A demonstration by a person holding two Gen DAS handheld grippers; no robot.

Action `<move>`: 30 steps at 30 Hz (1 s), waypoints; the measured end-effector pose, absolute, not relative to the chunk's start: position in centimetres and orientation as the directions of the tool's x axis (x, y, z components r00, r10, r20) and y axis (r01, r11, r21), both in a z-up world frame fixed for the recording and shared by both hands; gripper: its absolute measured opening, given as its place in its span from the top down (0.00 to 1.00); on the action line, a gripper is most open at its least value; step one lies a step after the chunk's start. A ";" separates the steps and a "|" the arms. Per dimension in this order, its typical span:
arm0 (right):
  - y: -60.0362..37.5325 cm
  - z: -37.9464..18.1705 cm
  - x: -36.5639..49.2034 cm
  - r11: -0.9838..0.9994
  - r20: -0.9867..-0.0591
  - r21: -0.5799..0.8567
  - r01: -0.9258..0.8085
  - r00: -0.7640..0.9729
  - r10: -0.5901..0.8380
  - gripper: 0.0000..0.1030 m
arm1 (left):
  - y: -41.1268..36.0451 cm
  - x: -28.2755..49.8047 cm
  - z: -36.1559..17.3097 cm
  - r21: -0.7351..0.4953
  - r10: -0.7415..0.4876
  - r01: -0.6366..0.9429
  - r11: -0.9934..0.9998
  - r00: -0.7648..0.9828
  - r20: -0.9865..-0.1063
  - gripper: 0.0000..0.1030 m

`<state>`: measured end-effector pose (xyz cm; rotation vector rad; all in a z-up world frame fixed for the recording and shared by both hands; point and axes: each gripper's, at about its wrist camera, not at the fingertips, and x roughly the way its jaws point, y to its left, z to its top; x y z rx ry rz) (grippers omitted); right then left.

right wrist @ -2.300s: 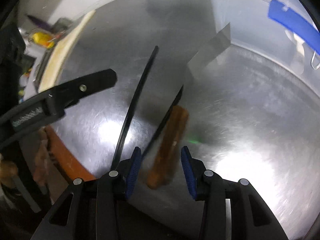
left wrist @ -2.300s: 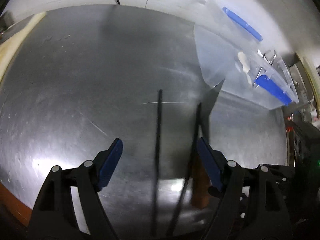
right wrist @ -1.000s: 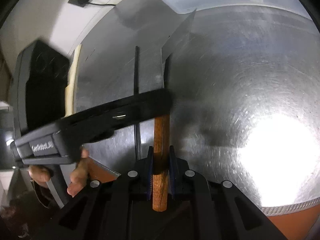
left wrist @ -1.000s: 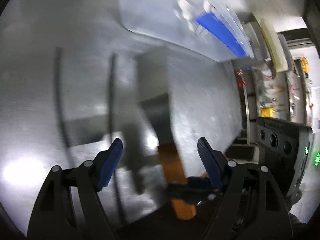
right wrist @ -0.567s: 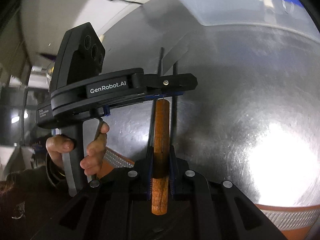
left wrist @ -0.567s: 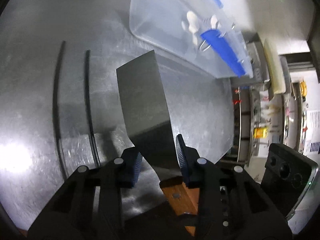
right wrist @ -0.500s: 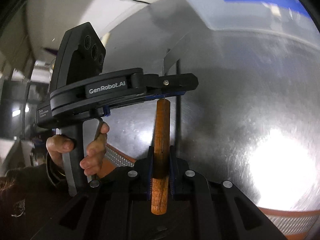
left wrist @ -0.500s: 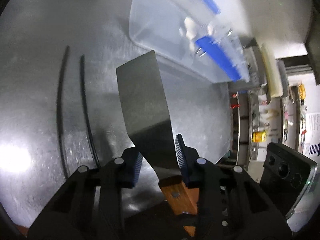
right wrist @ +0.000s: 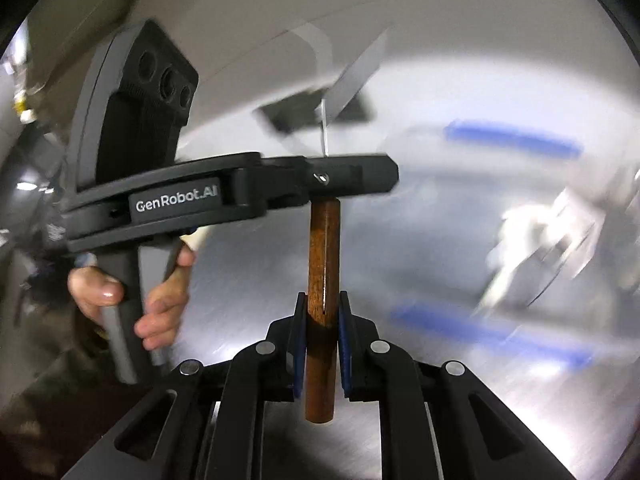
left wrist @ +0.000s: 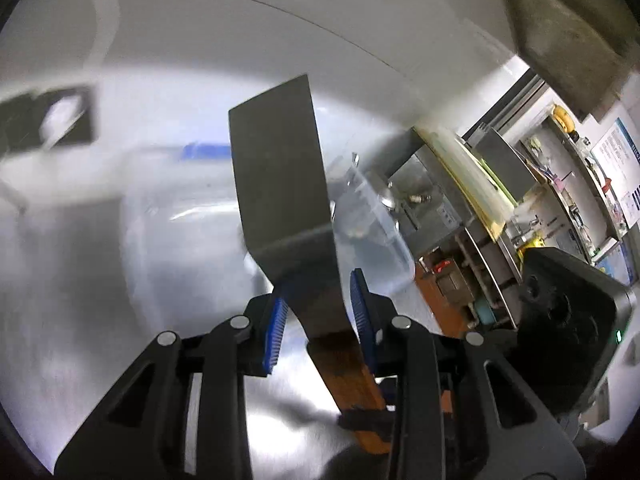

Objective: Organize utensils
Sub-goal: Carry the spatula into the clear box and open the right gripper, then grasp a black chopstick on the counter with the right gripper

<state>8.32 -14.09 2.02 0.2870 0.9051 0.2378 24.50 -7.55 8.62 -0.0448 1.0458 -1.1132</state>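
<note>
A metal spatula with a wooden handle is held by both grippers, raised off the steel table. My left gripper (left wrist: 318, 308) is shut on the neck of its blade (left wrist: 280, 168). My right gripper (right wrist: 322, 328) is shut on its wooden handle (right wrist: 323, 256). The left gripper's body (right wrist: 240, 196) crosses the right wrist view, above the handle. The clear plastic utensil box (left wrist: 372, 216) with blue clips (right wrist: 512, 140) lies beyond the blade, blurred.
The steel table (right wrist: 460, 420) lies below. A white wall (left wrist: 240, 32) with a dark socket plate (left wrist: 48, 120) stands behind the box. Shelves with clutter (left wrist: 540, 200) are at the right in the left wrist view. The two black chopsticks are out of view.
Both grippers have tilted up and carried the spatula toward the plastic box. The left gripper, open one second ago, has closed on the blade. The chopsticks have left the views.
</note>
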 end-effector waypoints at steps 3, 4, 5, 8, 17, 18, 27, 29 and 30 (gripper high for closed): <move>-18.4 1.0 13.0 0.948 -0.777 0.319 0.015 0.577 0.252 0.85 | -13.7 28.9 6.4 -0.504 -0.690 0.703 0.501 -0.027 -0.724 0.71; -19.7 0.0 14.3 0.944 -0.792 0.325 0.053 0.561 0.241 0.85 | -15.6 30.0 5.0 -0.499 -0.662 0.698 0.514 -0.048 -0.748 0.71; -20.3 -0.9 15.5 0.941 -0.807 0.330 0.077 0.541 0.239 0.84 | -17.0 30.9 3.5 -0.499 -0.641 0.687 0.528 -0.062 -0.765 0.71; -22.9 -4.9 18.4 0.926 -0.860 0.346 0.154 0.447 0.246 0.84 | -20.8 33.2 -2.2 -0.494 -0.552 0.647 0.581 -0.132 -0.823 0.71; -25.8 -13.2 22.4 0.896 -0.918 0.360 0.259 0.268 0.292 0.83 | -23.1 35.2 -12.3 -0.475 -0.389 0.547 0.690 -0.273 -0.880 0.70; -26.0 -13.4 22.5 0.897 -0.924 0.346 0.273 0.265 0.276 0.82 | -23.0 35.3 -12.7 -0.469 -0.378 0.536 0.702 -0.277 -0.883 0.60; -25.0 -6.8 16.0 0.931 -0.876 0.282 0.233 0.459 0.150 0.76 | -16.1 34.5 -3.4 -0.492 -0.547 0.569 0.659 -0.086 -0.832 0.42; -22.5 -4.5 12.8 0.934 -0.825 0.322 0.153 0.530 0.197 0.68 | -11.7 32.2 1.4 -0.506 -0.632 0.607 0.612 -0.009 -0.775 0.39; -20.4 -3.1 11.0 0.938 -0.795 0.336 0.083 0.559 0.236 0.68 | -9.6 31.2 3.0 -0.516 -0.664 0.618 0.593 0.013 -0.748 0.35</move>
